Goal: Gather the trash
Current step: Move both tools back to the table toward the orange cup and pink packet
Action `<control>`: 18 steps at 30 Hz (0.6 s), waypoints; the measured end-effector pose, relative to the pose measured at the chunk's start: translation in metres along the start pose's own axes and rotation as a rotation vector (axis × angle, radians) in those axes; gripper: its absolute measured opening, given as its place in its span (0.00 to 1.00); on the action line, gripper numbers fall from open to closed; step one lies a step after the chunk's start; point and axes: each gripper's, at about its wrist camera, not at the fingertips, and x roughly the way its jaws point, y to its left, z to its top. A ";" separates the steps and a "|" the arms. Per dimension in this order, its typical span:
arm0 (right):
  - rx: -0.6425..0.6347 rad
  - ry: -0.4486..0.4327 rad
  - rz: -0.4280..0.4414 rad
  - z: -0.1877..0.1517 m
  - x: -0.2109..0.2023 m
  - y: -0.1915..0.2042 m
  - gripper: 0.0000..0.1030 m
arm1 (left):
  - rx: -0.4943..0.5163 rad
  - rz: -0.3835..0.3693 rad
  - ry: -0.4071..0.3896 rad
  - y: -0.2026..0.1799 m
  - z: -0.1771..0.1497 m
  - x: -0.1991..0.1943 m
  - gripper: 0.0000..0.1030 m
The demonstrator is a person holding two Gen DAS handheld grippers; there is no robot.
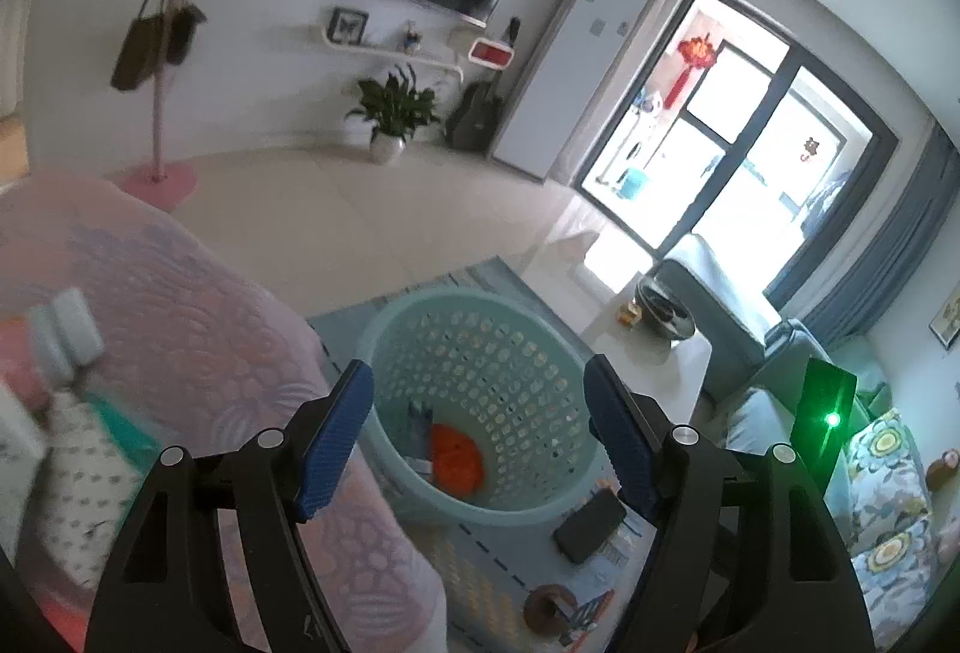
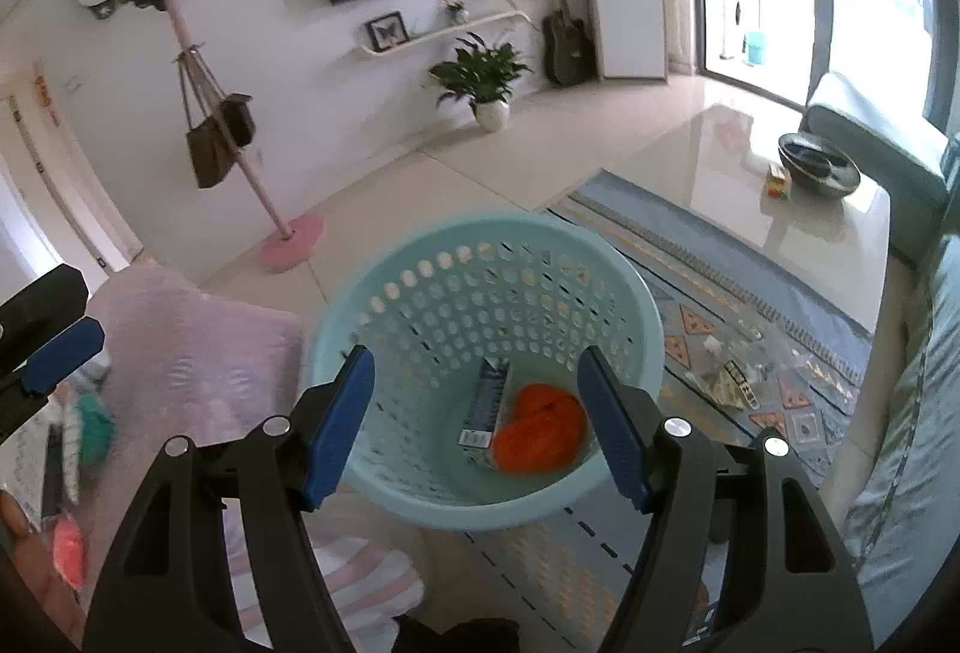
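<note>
A pale turquoise perforated basket (image 2: 384, 293) stands on the rug; it also shows in the left wrist view (image 1: 414, 323). Inside lie an orange crumpled piece (image 2: 540, 437) and a blue-white carton (image 2: 489, 401); both show in the left wrist view, the orange piece (image 1: 456, 455) and the carton (image 1: 420, 413). My right gripper (image 2: 474, 425) is open and empty above the basket. My left gripper (image 1: 480, 443) is open and empty, also over the basket; its fingertip (image 2: 60, 353) shows at the left of the right wrist view. Wrappers (image 2: 732, 383) lie on the rug.
A pink-covered seat (image 1: 180, 305) with packets (image 1: 66, 335) and patterned items is at the left. A dark phone (image 1: 588, 524) and a tape roll (image 1: 546, 608) lie on the rug. A white coffee table (image 2: 750, 185) with a dark bowl (image 2: 819, 164), a sofa (image 2: 912, 413) and a coat stand (image 2: 294, 239) surround the area.
</note>
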 end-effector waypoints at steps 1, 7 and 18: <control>-0.007 -0.008 0.008 0.000 -0.005 0.005 0.65 | 0.004 0.001 -0.017 -0.001 -0.002 -0.010 0.69; -0.081 -0.076 0.074 -0.004 -0.044 0.045 0.65 | 0.007 0.033 -0.120 0.001 -0.010 -0.074 0.69; -0.284 -0.141 0.246 -0.033 -0.097 0.155 0.73 | -0.094 0.181 -0.260 0.056 -0.040 -0.201 0.72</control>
